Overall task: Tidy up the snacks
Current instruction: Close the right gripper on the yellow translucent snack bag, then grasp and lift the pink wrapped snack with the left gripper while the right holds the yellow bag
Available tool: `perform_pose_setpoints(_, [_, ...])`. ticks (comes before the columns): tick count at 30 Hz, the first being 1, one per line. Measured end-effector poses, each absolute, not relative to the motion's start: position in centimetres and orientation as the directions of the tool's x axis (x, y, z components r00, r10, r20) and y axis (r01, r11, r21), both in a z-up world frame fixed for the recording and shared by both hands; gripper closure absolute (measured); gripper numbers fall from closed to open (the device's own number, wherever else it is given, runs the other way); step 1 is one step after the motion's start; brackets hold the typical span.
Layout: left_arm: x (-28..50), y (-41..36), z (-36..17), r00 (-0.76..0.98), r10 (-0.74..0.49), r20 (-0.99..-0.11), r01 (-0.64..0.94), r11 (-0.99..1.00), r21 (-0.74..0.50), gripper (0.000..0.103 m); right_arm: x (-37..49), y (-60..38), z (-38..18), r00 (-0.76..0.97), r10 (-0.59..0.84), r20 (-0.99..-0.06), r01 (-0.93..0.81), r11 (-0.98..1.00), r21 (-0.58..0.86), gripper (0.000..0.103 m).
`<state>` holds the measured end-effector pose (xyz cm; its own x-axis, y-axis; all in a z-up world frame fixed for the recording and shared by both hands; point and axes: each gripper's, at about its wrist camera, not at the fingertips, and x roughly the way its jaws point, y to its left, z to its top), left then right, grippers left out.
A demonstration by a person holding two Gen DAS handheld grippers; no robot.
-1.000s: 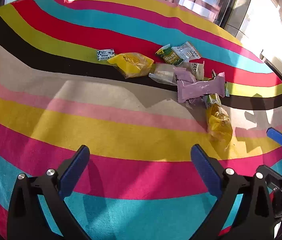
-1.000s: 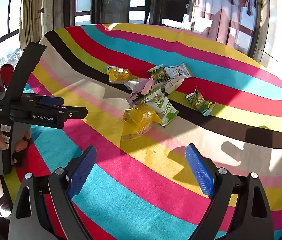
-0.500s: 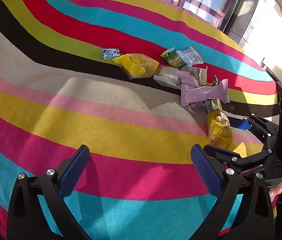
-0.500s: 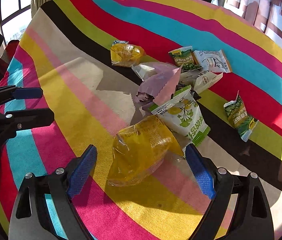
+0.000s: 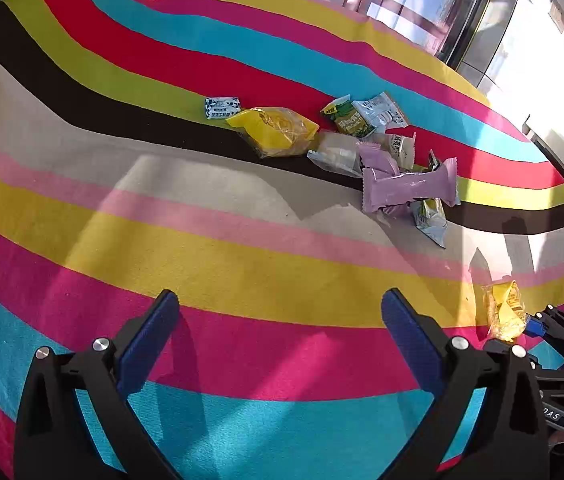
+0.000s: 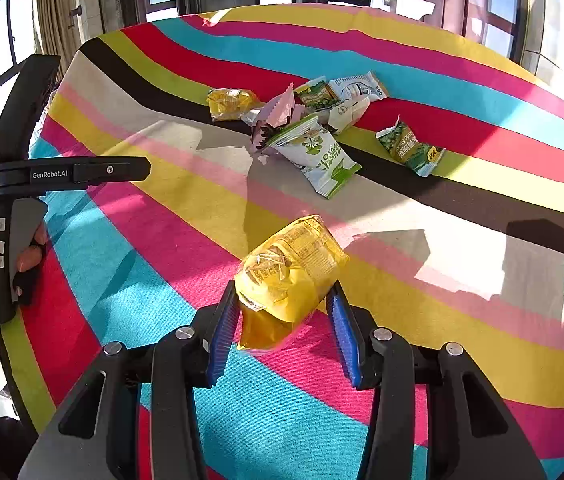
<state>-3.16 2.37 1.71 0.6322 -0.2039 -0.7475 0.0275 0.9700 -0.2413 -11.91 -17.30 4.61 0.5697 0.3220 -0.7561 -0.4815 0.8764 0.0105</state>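
Striped cloth [image 6: 130,240]: right hand-held gripper [image 6: 284,320] has just closed on yellow packet [image 6: 290,276]; left hand-held gripper [image 5: 280,336] wide, empty.

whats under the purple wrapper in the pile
The purple wrapper lies across a second purple packet and a green-white packet. Anything deeper is hidden.

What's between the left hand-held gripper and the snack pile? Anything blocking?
Nothing visible. The left hand-held gripper stands open over bare striped cloth, and only cloth lies between it and the snack pile. The right hand-held gripper, gripping a yellow packet, sits off to the side.
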Motion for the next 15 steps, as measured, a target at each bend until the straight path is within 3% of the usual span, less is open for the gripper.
perform_pose_setpoints(8, [-2.0,-1.2,1.9,0.588,-0.184,-0.787,0.096,0.983,-0.158,0.002,-11.4,-18.8,4.5,0.58,0.328,-0.746,-0.404,0.911,0.087,0.059])
perform_pose_setpoints(12, [-0.3,-3.8,2.3,0.552,-0.335,-0.764,0.121,0.938,-0.324,0.002,-11.5,-19.1,4.6,0.584,0.344,-0.735,-0.402,0.909,0.107,0.059])
perform_pose_setpoints(15, [1.4,-5.4,2.4,0.559,-0.378,-0.738,0.095,0.913,-0.396,0.002,-11.6,-19.3,4.6,0.589,0.346,-0.73,-0.394,0.912,0.115,0.059])
